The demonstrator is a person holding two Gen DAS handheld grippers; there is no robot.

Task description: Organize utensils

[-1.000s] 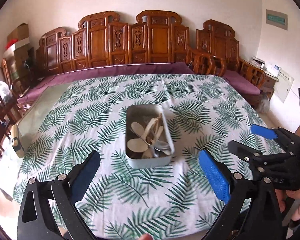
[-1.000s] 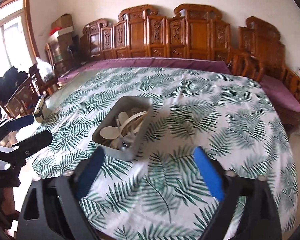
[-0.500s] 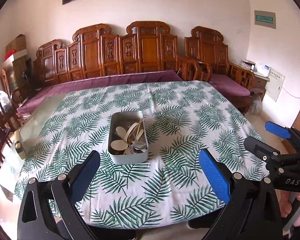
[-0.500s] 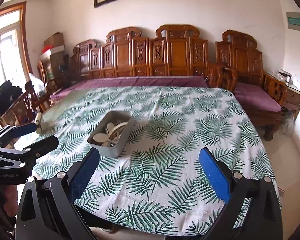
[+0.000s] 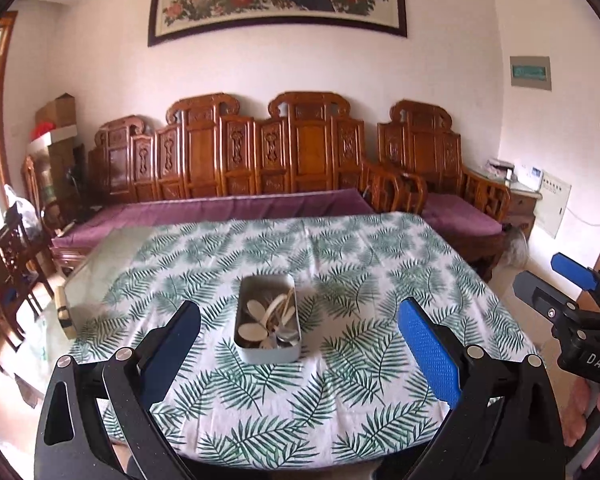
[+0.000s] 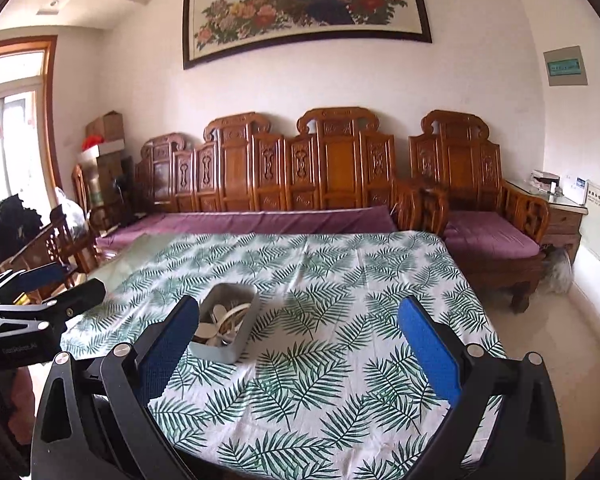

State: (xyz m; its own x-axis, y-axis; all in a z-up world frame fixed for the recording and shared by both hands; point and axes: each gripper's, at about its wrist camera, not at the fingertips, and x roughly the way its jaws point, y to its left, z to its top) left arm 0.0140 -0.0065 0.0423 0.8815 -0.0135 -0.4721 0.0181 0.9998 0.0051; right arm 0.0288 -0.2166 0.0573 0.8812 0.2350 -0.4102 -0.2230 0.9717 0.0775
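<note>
The left gripper (image 5: 300, 354) hangs with its blue pads spread wide and nothing between them, above the near edge of the table (image 5: 380, 248). Straight ahead of it, framed between the two fingers, sits a grey tin (image 5: 268, 354) on the leaf-print cloth (image 5: 340, 392); pale wooden spoons (image 5: 256, 330) and other utensils lie heaped inside it. Off to this gripper's right, past the table's corner, the right gripper (image 5: 556, 276) shows from the side, held in a hand (image 5: 580, 408).

The right gripper (image 6: 300, 356) is likewise spread wide and empty. The tin (image 6: 236, 348) lies ahead and to its left, just beyond its left finger, which hides the tin's near corner. Further left, off the table's edge, is the left gripper (image 6: 56, 280). Beyond the table, facing both grippers, stands a carved wooden bench (image 6: 332, 172) with a purple cushion (image 6: 260, 222), and a painting (image 6: 308, 4) hangs on the wall above it.
</note>
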